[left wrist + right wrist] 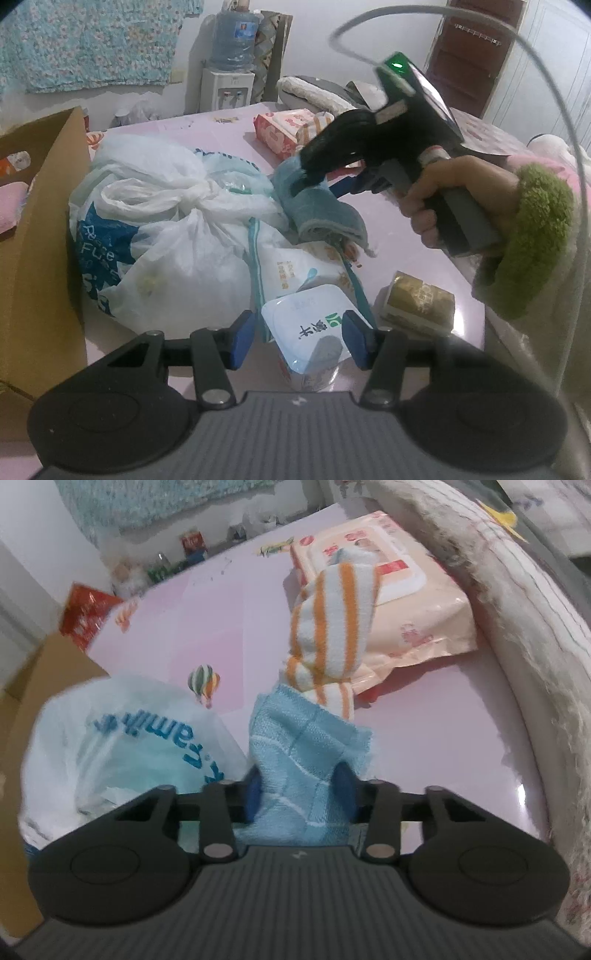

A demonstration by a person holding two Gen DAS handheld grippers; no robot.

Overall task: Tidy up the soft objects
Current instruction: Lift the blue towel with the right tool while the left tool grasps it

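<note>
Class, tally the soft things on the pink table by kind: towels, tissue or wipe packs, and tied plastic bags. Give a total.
Towels: 2, blue towel, orange-striped towel
Packs: 3, white pack, peach pack, pack under the blue towel
Plastic bags: 1, tied bag
Total: 6

1. The right tongs (299, 794) point steeply downward, both blue pads pressed into a blue towel (295, 753).
2. A hand (443, 206) in a green fuzzy cuff (532, 240) grips their handle.
3. The left tongs (299, 341) tilt downward, pads against a white packet (314, 328).
</note>
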